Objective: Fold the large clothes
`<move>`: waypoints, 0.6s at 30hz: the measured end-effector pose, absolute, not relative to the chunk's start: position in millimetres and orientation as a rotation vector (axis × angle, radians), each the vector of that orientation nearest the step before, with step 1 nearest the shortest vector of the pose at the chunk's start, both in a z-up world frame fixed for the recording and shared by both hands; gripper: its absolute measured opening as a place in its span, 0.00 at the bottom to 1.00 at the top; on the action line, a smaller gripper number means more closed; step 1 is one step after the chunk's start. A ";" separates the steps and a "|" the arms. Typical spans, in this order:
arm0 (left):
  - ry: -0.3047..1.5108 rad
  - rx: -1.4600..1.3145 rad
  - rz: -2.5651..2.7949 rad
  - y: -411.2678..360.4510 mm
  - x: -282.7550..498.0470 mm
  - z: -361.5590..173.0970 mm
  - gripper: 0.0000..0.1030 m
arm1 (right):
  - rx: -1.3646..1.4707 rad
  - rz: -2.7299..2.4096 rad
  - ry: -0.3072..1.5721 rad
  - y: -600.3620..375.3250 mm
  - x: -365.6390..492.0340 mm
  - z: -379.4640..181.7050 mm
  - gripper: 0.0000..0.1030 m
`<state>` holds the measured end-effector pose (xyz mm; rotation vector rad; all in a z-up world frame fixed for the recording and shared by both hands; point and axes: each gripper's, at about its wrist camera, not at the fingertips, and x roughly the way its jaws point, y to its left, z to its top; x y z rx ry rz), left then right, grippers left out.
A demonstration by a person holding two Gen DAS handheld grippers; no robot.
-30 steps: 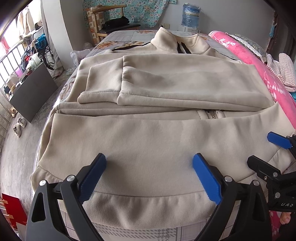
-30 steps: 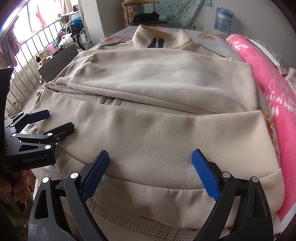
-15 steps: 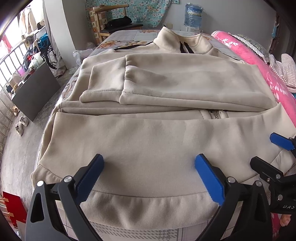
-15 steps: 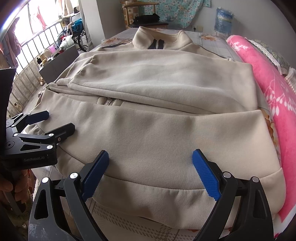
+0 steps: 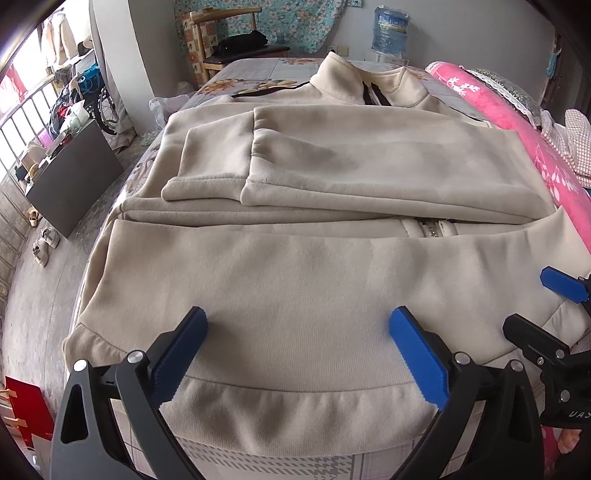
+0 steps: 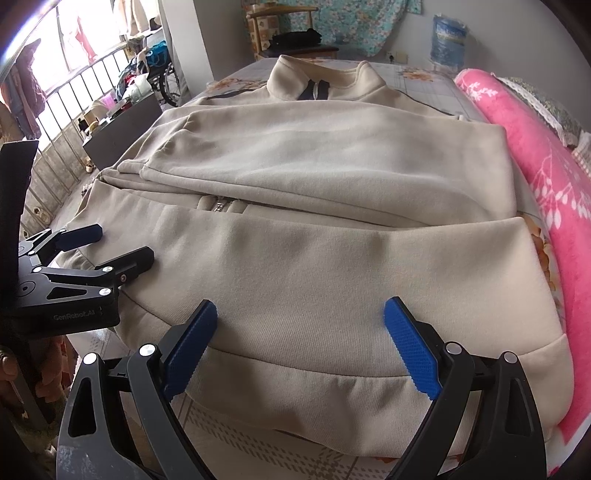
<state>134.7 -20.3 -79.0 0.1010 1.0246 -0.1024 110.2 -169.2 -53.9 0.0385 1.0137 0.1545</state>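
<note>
A large beige zip-up sweatshirt [image 5: 295, 280] lies flat on the bed, collar [image 5: 340, 81] at the far end, both sleeves [image 5: 369, 170] folded across its chest. Its ribbed hem [image 5: 295, 413] runs along the near bed edge. My left gripper [image 5: 299, 354] hovers open over the hem's left half, nothing between its blue pads. My right gripper [image 6: 301, 343] is open over the hem's right half [image 6: 332, 398], also holding nothing. Each gripper shows in the other's view: the right gripper [image 5: 546, 310] at the edge, the left gripper [image 6: 107, 247] likewise.
A pink floral blanket [image 6: 546, 177] lies rolled along the bed's right side. Beyond the bed stand a wooden chair [image 5: 221, 40] and a water bottle [image 5: 389, 33]. Left of the bed are a dark board [image 5: 74, 177], shoes [image 5: 44, 243] on the floor and a railing [image 6: 74, 110].
Both grippers have crept slightly forward and lower over the hem; the sweatshirt looks a little nearer. Both stay open, and the garment has not moved.
</note>
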 end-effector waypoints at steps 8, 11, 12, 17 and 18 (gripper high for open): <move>1.008 0.102 -0.111 -19.4 133.3 -79.9 0.95 | 0.054 0.162 1.010 -169.7 109.7 -53.0 0.86; 0.997 0.110 -0.122 -19.3 131.8 -80.5 0.95 | 0.063 0.165 1.010 -171.1 109.7 -52.7 0.86; 0.996 0.113 -0.128 -19.3 132.2 -80.4 0.95 | 0.065 0.168 1.011 -171.6 109.9 -52.6 0.86; 1.013 0.125 -0.184 -15.4 135.6 -77.6 0.95 | 0.093 0.197 1.039 -177.5 114.2 -49.3 0.86; 1.017 0.116 -0.196 -13.1 136.7 -75.3 0.95 | 0.107 0.205 1.045 -179.9 115.5 -47.7 0.86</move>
